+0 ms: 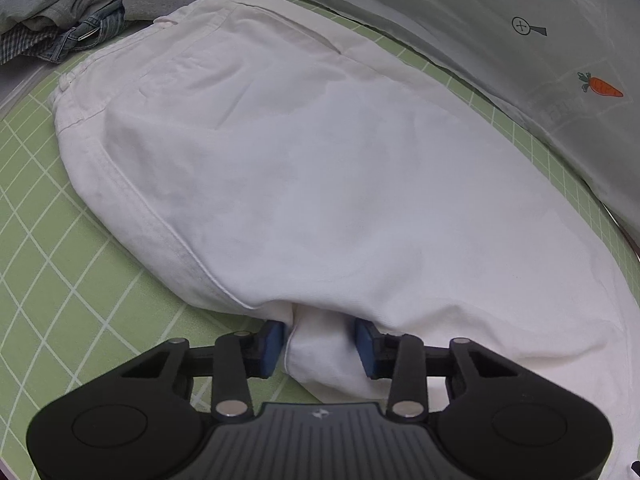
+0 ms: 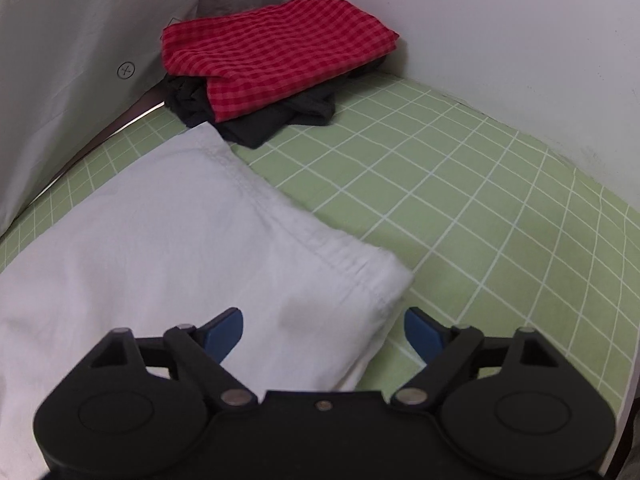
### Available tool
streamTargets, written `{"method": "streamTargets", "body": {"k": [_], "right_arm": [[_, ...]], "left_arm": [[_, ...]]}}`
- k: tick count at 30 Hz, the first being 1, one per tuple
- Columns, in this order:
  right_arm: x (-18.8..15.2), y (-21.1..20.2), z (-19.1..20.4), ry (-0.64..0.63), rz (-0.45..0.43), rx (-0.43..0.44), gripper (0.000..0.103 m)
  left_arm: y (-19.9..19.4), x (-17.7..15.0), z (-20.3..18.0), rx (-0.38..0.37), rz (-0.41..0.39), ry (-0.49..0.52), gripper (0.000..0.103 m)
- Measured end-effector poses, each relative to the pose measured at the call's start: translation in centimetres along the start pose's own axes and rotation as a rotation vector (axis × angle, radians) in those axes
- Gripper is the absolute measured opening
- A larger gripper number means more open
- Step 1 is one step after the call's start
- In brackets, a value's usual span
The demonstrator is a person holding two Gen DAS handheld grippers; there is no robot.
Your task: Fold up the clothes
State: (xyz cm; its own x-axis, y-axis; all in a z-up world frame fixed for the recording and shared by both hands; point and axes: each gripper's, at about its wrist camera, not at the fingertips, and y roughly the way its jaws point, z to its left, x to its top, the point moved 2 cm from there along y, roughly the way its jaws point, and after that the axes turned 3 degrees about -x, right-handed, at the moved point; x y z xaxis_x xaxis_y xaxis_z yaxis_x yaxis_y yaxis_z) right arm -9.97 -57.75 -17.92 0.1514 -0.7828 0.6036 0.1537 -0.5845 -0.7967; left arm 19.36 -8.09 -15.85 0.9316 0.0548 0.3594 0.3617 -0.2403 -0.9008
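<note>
The left gripper [image 1: 320, 346] pinches a near fold of the white trousers [image 1: 304, 168]; the right gripper [image 2: 323, 336] jaws stand open over their hem.

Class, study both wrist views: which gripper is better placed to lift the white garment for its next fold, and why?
Left. The left gripper already has a bunch of the white garment between its pads, seemingly pinched. The right gripper stands open over the hem corner, gripping nothing yet.

White garment [image 1: 320, 184] runs off the frame right of the left gripper [image 1: 320, 346]; dark clothing [image 2: 256, 120] lies half-hidden under red checked cloth [image 2: 276, 52].
</note>
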Motion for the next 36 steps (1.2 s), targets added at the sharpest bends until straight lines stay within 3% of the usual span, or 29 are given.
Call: {"method": "streamTargets", "body": {"k": [2,4,5,7,16,18,20,23,24,25,27,28,31,36], "right_arm": [[0.1,-0.1,-0.4,0.009,-0.012,0.0,0.052],[0.3,-0.6,-0.5,-0.007,-0.043,0.003,0.018],[0.4,-1.0,-0.5,-0.013,-0.06,0.012,0.011],[0.5,-1.7,-0.6,-0.026,-0.096,0.031,0.006],[3.3,-7.9,-2.1,-0.072,-0.291,0.078,0.004],[3.0,-8.3,-3.0,-0.085,-0.295,0.052,0.004],[2.0,-6.8,-3.4,-0.131,-0.243,0.012,0.004],[-0.3,-2.6,-3.8,-0.185,-0.051,-0.063,0.008],[-0.9,-2.5,-3.8,-0.181,-0.035,-0.067,0.016],[-1.5,-2.6,-3.9,-0.174,-0.025,-0.068,0.023],[-2.6,-2.7,-3.9,-0.161,-0.006,-0.069,0.056],[-2.8,-3.1,-3.7,-0.164,-0.018,-0.059,0.063],[-3.4,-4.8,-2.0,-0.208,-0.047,-0.003,0.078],[-4.0,-7.6,2.0,-0.265,-0.076,0.09,0.09]], "left_arm": [[-0.2,0.0,0.1,-0.005,-0.004,0.001,0.027],[-0.4,0.0,0.3,-0.018,-0.012,0.0,0.022],[-0.6,0.1,0.5,-0.028,-0.018,-0.007,0.019],[-1.2,0.2,0.8,-0.045,-0.037,-0.016,0.009],[-7.0,-1.1,1.8,-0.147,-0.132,0.008,0.009],[-7.1,-2.1,2.4,-0.153,-0.114,-0.013,0.01],[-6.1,-3.4,3.2,-0.139,-0.081,-0.04,0.011],[-5.0,-4.2,3.9,-0.096,-0.028,-0.058,0.015],[-5.3,-4.2,4.0,-0.1,-0.043,-0.06,0.019],[-5.7,-4.3,4.2,-0.103,-0.058,-0.062,0.022],[-6.7,-4.1,4.4,-0.093,-0.095,-0.058,0.042],[-7.1,-4.0,4.8,-0.091,-0.112,-0.064,0.046],[-8.4,-3.7,6.2,-0.091,-0.152,-0.087,0.05],[-10.4,-2.8,9.3,-0.071,-0.182,-0.107,0.053]]}}
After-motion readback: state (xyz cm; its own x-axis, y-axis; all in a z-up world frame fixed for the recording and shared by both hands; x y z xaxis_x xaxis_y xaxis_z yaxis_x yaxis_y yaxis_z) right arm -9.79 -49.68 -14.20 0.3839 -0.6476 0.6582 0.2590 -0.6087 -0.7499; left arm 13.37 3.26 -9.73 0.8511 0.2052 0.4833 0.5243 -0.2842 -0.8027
